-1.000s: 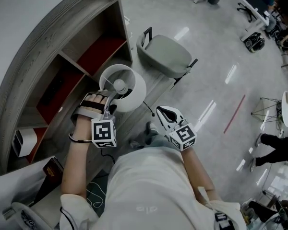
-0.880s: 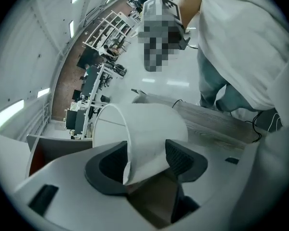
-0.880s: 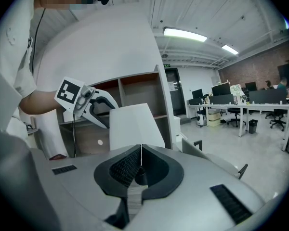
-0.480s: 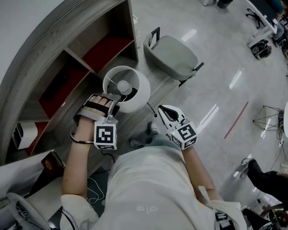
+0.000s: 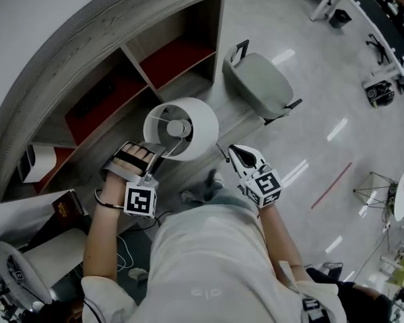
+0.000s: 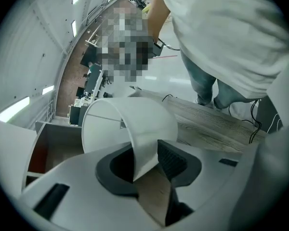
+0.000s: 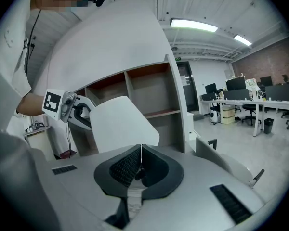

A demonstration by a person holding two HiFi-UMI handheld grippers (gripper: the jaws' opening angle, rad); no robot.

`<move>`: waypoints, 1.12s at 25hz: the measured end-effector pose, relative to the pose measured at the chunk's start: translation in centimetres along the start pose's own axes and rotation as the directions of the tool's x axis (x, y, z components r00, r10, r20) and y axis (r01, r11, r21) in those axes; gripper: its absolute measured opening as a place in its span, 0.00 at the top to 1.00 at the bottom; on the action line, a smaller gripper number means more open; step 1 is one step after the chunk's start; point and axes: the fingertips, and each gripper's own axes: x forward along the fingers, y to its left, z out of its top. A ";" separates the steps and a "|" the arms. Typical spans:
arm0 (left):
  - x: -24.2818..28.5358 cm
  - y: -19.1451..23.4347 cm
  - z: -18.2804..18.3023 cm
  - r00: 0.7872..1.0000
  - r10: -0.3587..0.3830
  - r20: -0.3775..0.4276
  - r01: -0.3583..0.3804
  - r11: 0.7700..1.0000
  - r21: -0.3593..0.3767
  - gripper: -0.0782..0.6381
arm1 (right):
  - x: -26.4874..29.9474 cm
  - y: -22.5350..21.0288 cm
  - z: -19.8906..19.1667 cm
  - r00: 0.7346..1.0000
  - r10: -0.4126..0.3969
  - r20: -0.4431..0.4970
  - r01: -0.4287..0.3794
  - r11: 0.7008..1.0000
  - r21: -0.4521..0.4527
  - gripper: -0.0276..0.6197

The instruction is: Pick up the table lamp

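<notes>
The table lamp's white drum shade [image 5: 188, 123] stands on the wooden top in front of the curved shelf, with its bulb [image 5: 176, 128] showing inside. My left gripper [image 5: 163, 155] reaches the shade's near rim. In the left gripper view the shade's thin wall [image 6: 135, 124] runs down between the jaws of this gripper [image 6: 147, 162], which are closing with some gap still left. My right gripper [image 5: 237, 155] hangs to the right of the lamp, apart from it. Its jaws [image 7: 140, 165] are shut and empty, and it faces the shade [image 7: 118, 119] and the left gripper [image 7: 70, 107].
A curved grey shelf unit [image 5: 87, 79] with red-backed compartments rises behind the lamp. A grey chair [image 5: 262, 79] stands to the right on the glossy floor. A black cable [image 6: 253, 121] trails over the wooden top [image 6: 216, 129]. A dark book [image 5: 67, 206] lies at the lower left.
The left gripper has pushed forward onto the shade's rim and its jaws have narrowed around the wall. The head view has swung, so the shelf sits further right. The right gripper has shifted only slightly.
</notes>
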 end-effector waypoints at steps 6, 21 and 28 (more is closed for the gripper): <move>-0.8 -3.8 -1.6 1.000 0.008 -0.007 -0.009 0.997 -0.076 0.74 | 2.0 0.6 -0.1 0.999 0.044 -0.022 -0.044 0.999 -0.021 0.91; -1.1 -10.7 -6.9 0.993 0.032 -0.110 -0.033 0.999 -0.006 0.84 | 8.9 0.5 -3.5 0.960 0.175 -0.220 -0.223 0.950 -0.217 0.91; -0.7 -13.9 -7.9 0.992 0.008 -0.125 -0.010 1.000 -0.016 0.87 | 12.5 1.9 -5.0 0.912 0.255 -0.321 -0.358 0.877 -0.320 0.87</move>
